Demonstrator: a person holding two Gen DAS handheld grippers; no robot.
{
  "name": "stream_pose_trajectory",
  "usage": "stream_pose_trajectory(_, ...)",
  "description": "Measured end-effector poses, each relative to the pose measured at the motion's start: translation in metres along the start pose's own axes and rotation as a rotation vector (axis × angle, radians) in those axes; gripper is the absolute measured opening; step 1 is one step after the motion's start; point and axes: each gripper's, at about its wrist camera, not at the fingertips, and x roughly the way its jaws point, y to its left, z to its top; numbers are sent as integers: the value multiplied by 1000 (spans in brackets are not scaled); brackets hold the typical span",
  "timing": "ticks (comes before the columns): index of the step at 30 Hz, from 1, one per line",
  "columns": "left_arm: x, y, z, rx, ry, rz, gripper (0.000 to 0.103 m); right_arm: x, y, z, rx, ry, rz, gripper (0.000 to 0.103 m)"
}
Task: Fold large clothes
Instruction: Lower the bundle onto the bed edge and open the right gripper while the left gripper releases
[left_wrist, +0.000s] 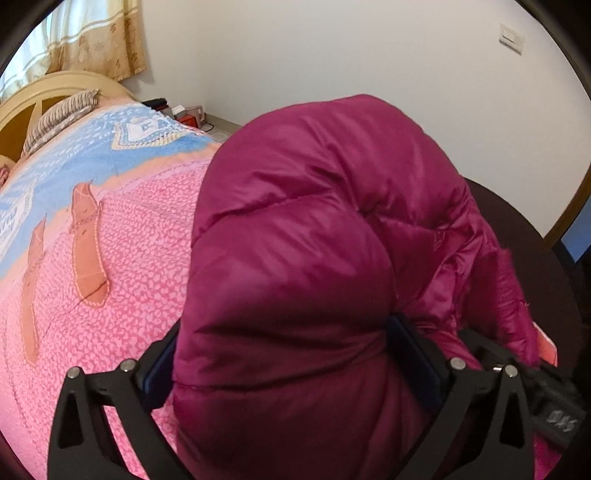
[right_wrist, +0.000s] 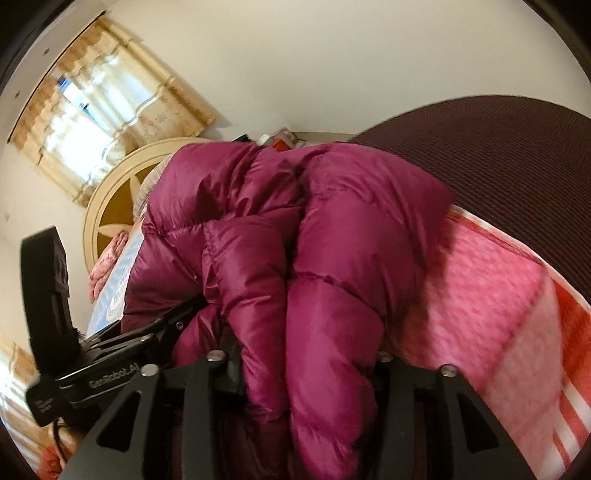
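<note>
Headboard (left_wrist: 48, 88): cream, curved, at the far left of the left wrist view; a striped pillow (left_wrist: 61, 118) lies against it.
Curtain (left_wrist: 99, 40): beige, patterned, hanging above the headboard.
Blanket (left_wrist: 110, 258): pink with orange patches and a blue panel toward the pillow; spread over the bed and lying under the garment.
Left gripper (left_wrist: 284, 354): black frame with blue-padded fingers (left_wrist: 413, 354) standing on either side of a thick quilted fold; the jaws are parted only as far as the bunched fabric between them, pressing it from both sides.
Down jacket (left_wrist: 314, 229): magenta, puffy, quilted in horizontal channels; bunched and raised above the blanket, filling the centre of both views. In the right wrist view two padded lobes of it (right_wrist: 325, 258) drape down between the fingers.
Right gripper (right_wrist: 299, 373): black frame, seen from behind; jacket fabric passes between its fingers and hides the tips, so the width of the jaws cannot be read exactly, though the fabric is pinched there.
Other gripper body (right_wrist: 110, 373): black, lettered housing at lower left of the right wrist view, touching the jacket's edge.
Bedside clutter (left_wrist: 184, 112): small boxes beyond the bed's far corner, too small to identify.
Wall (left_wrist: 369, 55): white, plain, with a switch plate (left_wrist: 511, 37) at upper right.
Dark ribbed surface (right_wrist: 498, 155): maroon, at the right of the right wrist view, bordering the blanket.
</note>
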Motion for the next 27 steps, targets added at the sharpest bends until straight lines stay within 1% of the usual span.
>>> stream_pose_trajectory(2, -3, -4, -1, 16, -17, 18, 103, -23, 3, -2, -1, -33, -33, 46)
stream_pose_trajectory(4, -6, -9, -3, 30, -35, 46, 103, -51, 11, -2, -35, -98, -88, 46)
stream_pose_trajectory(6, -8, -14, -4, 47, -48, 79, 103, -85, 31, 1, -106, -202, -152, 46)
stream_pose_trajectory(8, -11, -20, -6, 67, -62, 113, 103, -104, 54, 9, -174, -261, -186, 46)
stream_pose_trajectory(9, -13, -24, -7, 75, -69, 125, 103, -107, 67, 16, -209, -270, -206, 46)
stream_pose_trajectory(10, -15, -26, -8, 81, -74, 134, 103, -104, 78, 23, -234, -258, -212, 46)
stream_pose_trajectory(11, -17, -27, -9, 82, -76, 139, 103, -100, 82, 27, -245, -238, -200, 45)
stream_pose_trajectory(12, -17, -27, -10, 81, -76, 140, 103, -90, 85, 33, -252, -210, -187, 42)
stream_pose_trajectory(13, -18, -27, -12, 79, -75, 139, 103, -72, 86, 38, -253, -162, -191, 40)
stream_pose_trajectory(15, -20, -25, -14, 71, -73, 130, 103, -45, 74, 40, -216, -85, -225, 32)
stream_pose_trajectory(17, -21, -24, -15, 65, -73, 124, 103, -22, 59, 34, -158, -29, -238, 30)
stream_pose_trajectory(19, -17, -20, -13, 60, -67, 119, 103, -14, 47, 29, -135, -20, -239, 30)
stream_pose_trajectory(23, -12, -18, -10, 47, -54, 113, 103, -1, 25, 27, -85, -8, -194, 30)
stream_pose_trajectory(25, -8, -14, -7, 35, -46, 110, 103, 5, 21, 26, -118, -13, -200, 30)
stream_pose_trajectory(27, -4, -12, -5, 37, -37, 111, 103, 10, 23, 24, -166, -35, -224, 30)
